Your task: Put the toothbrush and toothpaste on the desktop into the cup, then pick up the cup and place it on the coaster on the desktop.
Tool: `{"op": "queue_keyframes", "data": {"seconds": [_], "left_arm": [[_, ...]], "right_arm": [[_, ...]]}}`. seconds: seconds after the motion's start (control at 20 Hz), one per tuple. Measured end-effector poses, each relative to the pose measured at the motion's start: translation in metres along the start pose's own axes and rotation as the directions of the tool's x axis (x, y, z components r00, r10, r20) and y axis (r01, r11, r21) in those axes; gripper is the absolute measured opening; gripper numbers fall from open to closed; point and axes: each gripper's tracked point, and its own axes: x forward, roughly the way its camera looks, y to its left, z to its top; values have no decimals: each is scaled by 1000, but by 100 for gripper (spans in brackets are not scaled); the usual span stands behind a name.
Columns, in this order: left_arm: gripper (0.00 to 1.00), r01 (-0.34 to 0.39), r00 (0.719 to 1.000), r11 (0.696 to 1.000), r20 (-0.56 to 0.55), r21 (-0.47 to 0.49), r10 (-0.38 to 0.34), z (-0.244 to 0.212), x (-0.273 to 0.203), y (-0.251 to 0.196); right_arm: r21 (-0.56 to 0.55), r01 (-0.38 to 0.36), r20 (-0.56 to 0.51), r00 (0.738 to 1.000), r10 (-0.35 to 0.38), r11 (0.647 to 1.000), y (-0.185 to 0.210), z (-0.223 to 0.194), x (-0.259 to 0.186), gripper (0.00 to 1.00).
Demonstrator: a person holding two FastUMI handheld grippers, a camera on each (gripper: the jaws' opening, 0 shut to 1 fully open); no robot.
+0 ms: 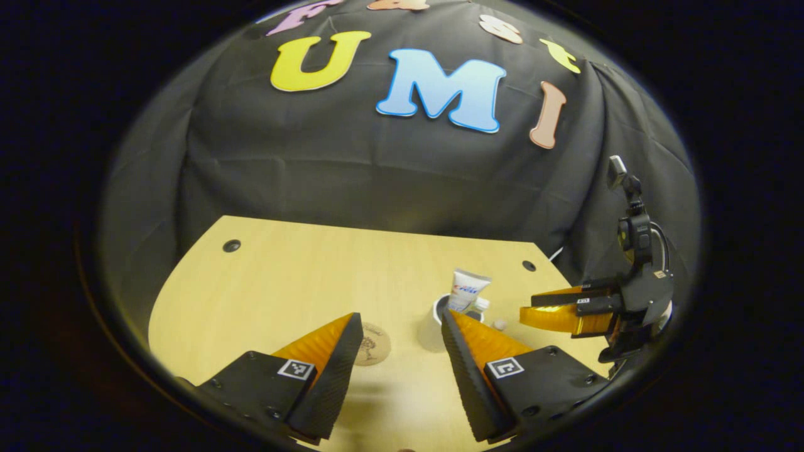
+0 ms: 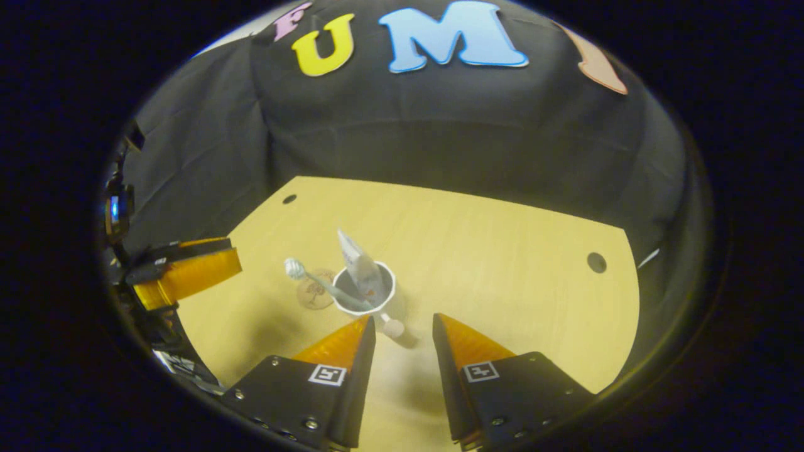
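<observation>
Already the loading step looks done: in the right gripper view the toothpaste [image 2: 361, 267] stands tail-up in the cup [image 2: 365, 290], and the toothbrush [image 2: 314, 280] leans out over the rim with its head pointing left. The cup sits on the desktop [image 2: 502, 251] just ahead of the right gripper [image 2: 402, 328], whose fingers stand apart and grip nothing. The coaster [image 2: 314, 290] lies beside the cup, left of it, and bare. In the left gripper view the left gripper [image 1: 402, 336] is wide and holding nothing; the coaster is just beyond its left fingertip, the cup just beyond its right fingertip. Left to do, by this reading: grasp the cup, lift it, set it on the coaster.
</observation>
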Motion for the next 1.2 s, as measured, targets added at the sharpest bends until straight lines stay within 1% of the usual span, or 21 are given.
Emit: {"op": "queue_keyframes", "data": {"seconds": [0.15,0.25,0.4,0.45,0.55,0.6,0.95,1.15,1.2], "left_arm": [[84,-44,999,999,0,-25,44,-4,-14,26],[84,-75,997,996,-3,-40,75,-8,-24,43],[84,-121,993,991,-8,-61,120,-13,-38,67],[84,-135,991,988,-10,-69,134,-16,-42,74],[86,-161,987,983,-15,-87,161,-22,-48,89],[84,-175,985,980,-19,-95,174,-25,-51,96],[84,-247,969,958,-36,-142,245,-40,-70,128],[84,-270,963,949,-50,-163,266,-50,-75,134],[84,-273,962,947,-53,-169,268,-51,-78,135]], "right_arm": [[-110,-42,-85,996,33,993,9,-9,16,53],[-170,-62,-139,990,38,984,9,-17,24,53],[-228,-105,-214,975,56,968,14,-22,36,52],[-246,-111,-232,971,53,963,14,-25,44,51],[-274,-123,-264,963,48,954,15,-30,55,52],[-282,-129,-280,959,48,951,15,-32,60,51],[-300,-151,-366,930,33,942,5,-52,83,51],[-285,-153,-366,930,40,946,5,-51,95,51],[-285,-146,-362,931,35,947,2,-52,97,47]]}}
